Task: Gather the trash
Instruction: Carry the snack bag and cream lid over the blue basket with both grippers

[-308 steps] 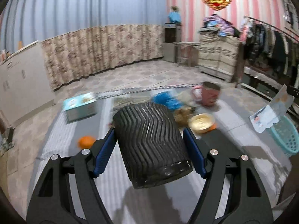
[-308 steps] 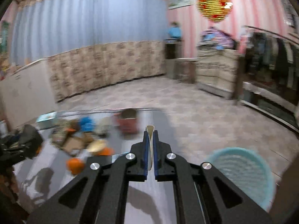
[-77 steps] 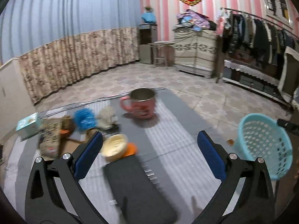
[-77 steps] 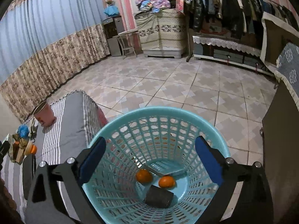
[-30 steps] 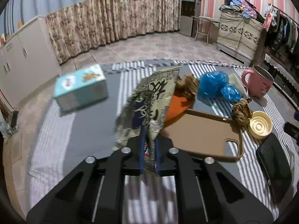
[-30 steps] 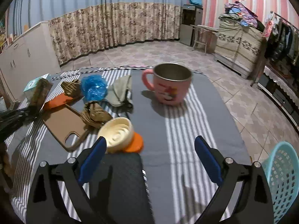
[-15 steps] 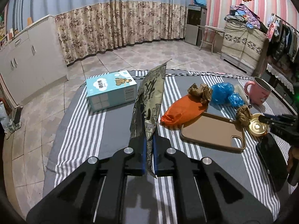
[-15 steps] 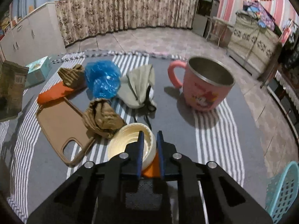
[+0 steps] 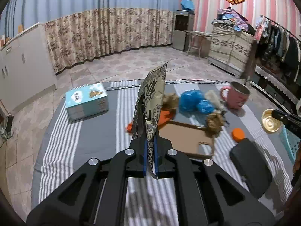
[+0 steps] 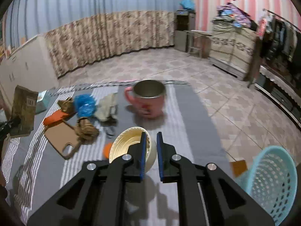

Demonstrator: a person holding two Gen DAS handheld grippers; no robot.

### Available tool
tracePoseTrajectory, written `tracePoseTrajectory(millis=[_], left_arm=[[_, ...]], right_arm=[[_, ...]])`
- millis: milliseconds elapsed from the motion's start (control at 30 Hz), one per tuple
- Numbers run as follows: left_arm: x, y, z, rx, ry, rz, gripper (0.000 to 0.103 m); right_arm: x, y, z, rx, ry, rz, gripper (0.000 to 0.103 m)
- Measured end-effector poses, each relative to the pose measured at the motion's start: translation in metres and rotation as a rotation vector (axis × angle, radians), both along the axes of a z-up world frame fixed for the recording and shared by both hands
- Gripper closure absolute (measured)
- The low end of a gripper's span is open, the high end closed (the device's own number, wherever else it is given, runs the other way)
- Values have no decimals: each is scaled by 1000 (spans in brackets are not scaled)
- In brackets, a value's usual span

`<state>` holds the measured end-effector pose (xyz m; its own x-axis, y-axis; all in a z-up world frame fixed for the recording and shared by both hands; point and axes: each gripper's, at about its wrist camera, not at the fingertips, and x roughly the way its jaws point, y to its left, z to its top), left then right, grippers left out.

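Trash now rides in both hands. The left gripper (image 9: 150,146) is clamped flat on a patterned snack bag (image 9: 150,101), which has come up off the striped worktop (image 9: 90,141) and stands on edge above the jaws, where a second ago it lay spread beside the brown phone case (image 9: 186,137). The right gripper (image 10: 150,150) has swung from wide open to nearly closed on the rim of a cream plastic lid (image 10: 129,146) — one finger inside the rim, the wall pinched between the pads — and the lid is lifted off the orange cap (image 10: 107,149) it sat on, tilted toward the camera. Both pieces look secured, so the likely next step is to carry them to the blue basket (image 10: 272,173), which stands on the floor just off the worktop's right edge. Crumpled brown paper (image 10: 86,128), blue bags (image 10: 84,103) and an orange wrapper (image 10: 54,118) lie left of the pink mug (image 10: 148,101) — more to collect.
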<state>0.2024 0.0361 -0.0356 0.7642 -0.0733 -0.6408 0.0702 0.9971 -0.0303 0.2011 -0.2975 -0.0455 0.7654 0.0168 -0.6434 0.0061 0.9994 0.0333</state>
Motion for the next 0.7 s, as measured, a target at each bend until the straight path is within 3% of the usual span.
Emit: tracePoseTrajectory(millis=[433,700], left_arm=[[-18,-107,15,-7,-35,-157,99],[-37,-194,18,13,-58,-266,99]], right_arm=[[-98,-148,6,-37,-42,-272,92],[-118,-205,-3,1,-60,-375,92]])
